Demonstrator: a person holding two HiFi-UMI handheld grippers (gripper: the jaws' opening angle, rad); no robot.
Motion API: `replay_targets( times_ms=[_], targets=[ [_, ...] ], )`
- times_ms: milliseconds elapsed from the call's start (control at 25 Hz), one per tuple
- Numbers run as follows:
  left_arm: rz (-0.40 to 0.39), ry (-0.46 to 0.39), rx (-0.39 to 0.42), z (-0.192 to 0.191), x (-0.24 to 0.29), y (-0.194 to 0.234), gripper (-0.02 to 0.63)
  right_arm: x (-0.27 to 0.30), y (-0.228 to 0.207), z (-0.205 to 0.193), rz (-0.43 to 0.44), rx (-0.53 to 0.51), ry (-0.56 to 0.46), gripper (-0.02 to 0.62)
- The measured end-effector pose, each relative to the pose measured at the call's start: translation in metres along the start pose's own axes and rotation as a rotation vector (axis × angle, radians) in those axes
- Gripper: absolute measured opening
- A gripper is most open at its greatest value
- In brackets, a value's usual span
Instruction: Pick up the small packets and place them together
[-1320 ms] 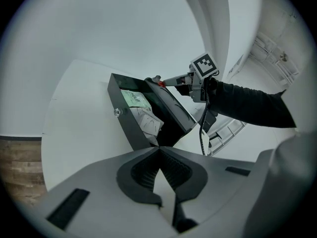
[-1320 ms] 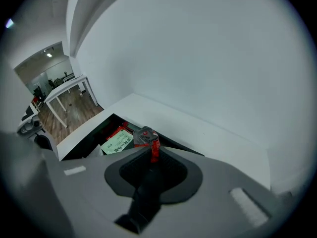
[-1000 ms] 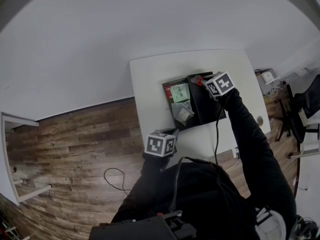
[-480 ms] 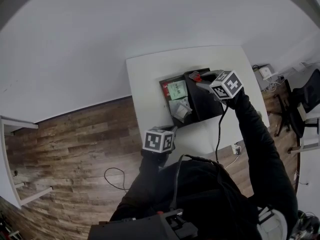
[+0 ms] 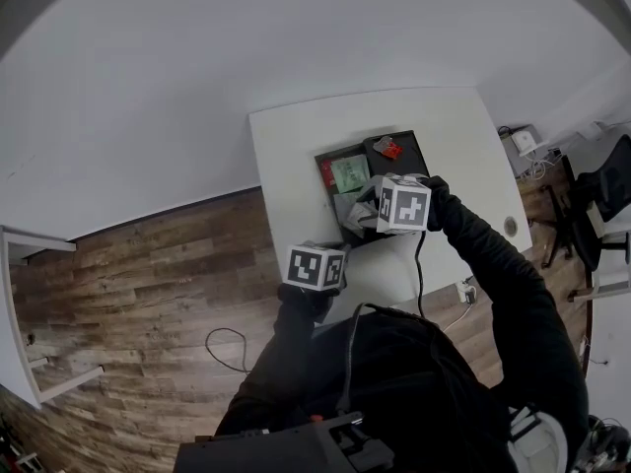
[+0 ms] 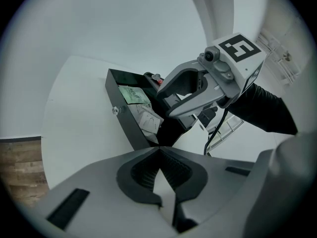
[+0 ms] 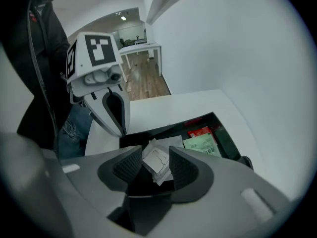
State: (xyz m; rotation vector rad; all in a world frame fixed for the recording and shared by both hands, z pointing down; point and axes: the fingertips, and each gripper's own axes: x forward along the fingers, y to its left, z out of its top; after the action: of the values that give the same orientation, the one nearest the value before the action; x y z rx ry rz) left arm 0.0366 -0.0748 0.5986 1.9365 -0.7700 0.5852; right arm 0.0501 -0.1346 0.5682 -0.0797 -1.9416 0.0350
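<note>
A black two-part tray (image 5: pixel 331 157) lies on the white table (image 5: pixel 291 166). Its left part holds a red packet (image 7: pixel 200 132), a green packet (image 5: pixel 350 172) and crumpled white packets (image 7: pixel 157 158). A small red packet (image 5: pixel 390 149) lies alone in the tray's right part. My right gripper (image 7: pixel 155 162) points steeply down over the white packets. Its jaws have just been opening and stand open, with the white packets showing in the gap below, unpressed. My left gripper (image 6: pixel 158 148) is shut and empty, off the tray's near left corner.
The left gripper view shows the tray wall (image 6: pixel 121 110) with a small knob, and the right gripper (image 6: pixel 198 90) above it. A cable (image 5: pixel 419 264) trails from the right gripper. The table's front edge and wood floor (image 5: pixel 148 264) lie close behind.
My right gripper has swung from the tray's far right part to the near left part and rolled. The small red packet stays behind in the right part. The left gripper kept still.
</note>
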Motion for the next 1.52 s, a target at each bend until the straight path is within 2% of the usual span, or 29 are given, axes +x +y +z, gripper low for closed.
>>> replay_targets(
  times_ms=[240, 480, 760, 840, 920, 1080, 1360, 1520],
  targets=[
    [0.007, 0.003, 0.007, 0.000, -0.001, -0.001, 0.002, 0.033, 0.008, -0.009, 0.038, -0.089, 0.136, 0.196],
    [0.003, 0.018, 0.003, 0.000, 0.000, 0.000, 0.002, 0.055, 0.007, -0.024, 0.062, -0.134, 0.270, 0.198],
    [0.009, 0.011, 0.015, 0.002, -0.002, 0.002, 0.002, 0.067, 0.003, -0.031, 0.013, -0.169, 0.360, 0.187],
    [0.013, 0.013, 0.017, 0.001, -0.002, 0.002, 0.002, 0.067, 0.002, -0.031, 0.002, -0.181, 0.360, 0.169],
    [0.015, 0.014, 0.022, 0.001, -0.002, 0.002, 0.002, 0.067, 0.002, -0.031, -0.010, -0.184, 0.356, 0.121],
    [0.025, 0.013, 0.038, 0.000, -0.001, 0.001, 0.002, 0.062, 0.002, -0.030, -0.019, -0.136, 0.315, 0.080],
    [0.030, 0.015, 0.043, 0.002, 0.000, 0.001, 0.002, 0.027, -0.006, -0.013, -0.083, -0.051, 0.178, 0.071],
    [0.029, 0.018, 0.045, 0.001, 0.000, 0.000, 0.002, -0.005, -0.019, -0.006, -0.161, 0.002, 0.091, 0.071]
  ],
)
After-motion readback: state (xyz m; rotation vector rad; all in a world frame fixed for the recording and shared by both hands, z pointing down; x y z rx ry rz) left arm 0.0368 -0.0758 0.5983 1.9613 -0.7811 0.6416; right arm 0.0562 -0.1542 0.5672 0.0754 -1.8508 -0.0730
